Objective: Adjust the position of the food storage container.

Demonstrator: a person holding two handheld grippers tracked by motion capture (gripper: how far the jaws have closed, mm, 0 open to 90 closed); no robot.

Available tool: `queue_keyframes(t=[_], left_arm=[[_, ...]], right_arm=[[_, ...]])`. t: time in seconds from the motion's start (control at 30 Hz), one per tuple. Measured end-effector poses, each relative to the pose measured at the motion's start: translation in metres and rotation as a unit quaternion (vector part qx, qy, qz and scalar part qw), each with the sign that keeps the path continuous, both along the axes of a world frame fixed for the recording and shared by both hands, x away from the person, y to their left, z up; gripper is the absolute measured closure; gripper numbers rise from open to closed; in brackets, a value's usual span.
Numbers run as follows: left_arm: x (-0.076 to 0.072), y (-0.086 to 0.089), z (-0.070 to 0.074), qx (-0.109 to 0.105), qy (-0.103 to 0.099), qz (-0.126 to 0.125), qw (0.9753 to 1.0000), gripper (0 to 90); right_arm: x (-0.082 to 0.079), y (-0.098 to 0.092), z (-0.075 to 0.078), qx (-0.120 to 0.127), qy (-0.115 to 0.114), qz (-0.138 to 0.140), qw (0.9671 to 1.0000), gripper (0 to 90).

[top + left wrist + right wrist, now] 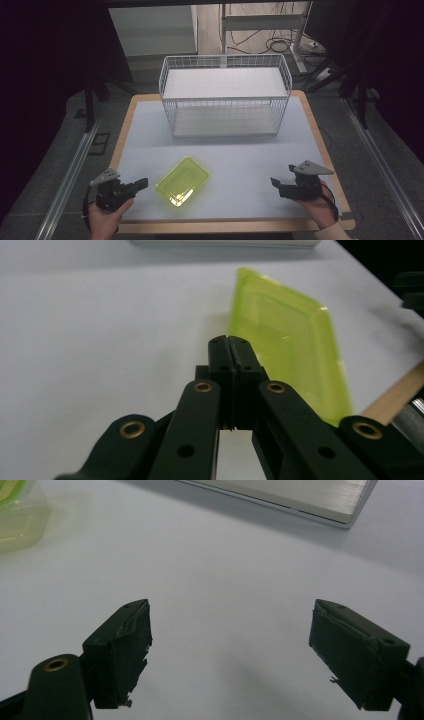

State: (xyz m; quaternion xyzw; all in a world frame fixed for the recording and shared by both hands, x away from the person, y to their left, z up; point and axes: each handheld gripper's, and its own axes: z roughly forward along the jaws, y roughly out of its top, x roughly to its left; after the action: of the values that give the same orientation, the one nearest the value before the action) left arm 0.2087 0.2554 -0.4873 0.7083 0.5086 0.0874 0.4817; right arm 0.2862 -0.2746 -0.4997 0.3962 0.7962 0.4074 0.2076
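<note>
A white-topped bench [150, 130] with a wooden edge stands on grey floor [50, 150]. Cables [280, 45] lie at upper right beside white desk legs [300, 40]; surroundings dark.

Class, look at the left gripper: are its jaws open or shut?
Shut: the left gripper has both jaws pressed together, holding nothing, beside the green tray.

Bare white table surface [250, 160] lies open between the shallow yellow-green plastic tray [182, 181] and the right gripper [275, 184]. The white wire basket [225, 95] blocks the far half.
</note>
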Motion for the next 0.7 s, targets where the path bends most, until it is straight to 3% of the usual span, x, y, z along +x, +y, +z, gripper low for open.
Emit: queue_keyframes(t=[0.17, 0.33, 0.7], left_arm=[[-0.003, -0.027, 0.007, 0.002, 0.002, -0.05, 0.9987, 89.9], [-0.005, -0.058, 0.009, 0.012, 0.008, -0.103, 0.9946, 89.9], [-0.011, -0.1, 0.001, 0.046, 0.035, -0.158, 0.9857, 90.0]], right_arm=[[0.0, 0.0, 0.0, 0.0, 0.0, -0.002, 1.0, 17.7], [0.0, 0.001, -0.001, -0.002, 0.0, 0.0, 1.0, 17.7], [0.0, 0.002, -0.002, -0.004, 0.002, 0.001, 1.0, 17.7]])
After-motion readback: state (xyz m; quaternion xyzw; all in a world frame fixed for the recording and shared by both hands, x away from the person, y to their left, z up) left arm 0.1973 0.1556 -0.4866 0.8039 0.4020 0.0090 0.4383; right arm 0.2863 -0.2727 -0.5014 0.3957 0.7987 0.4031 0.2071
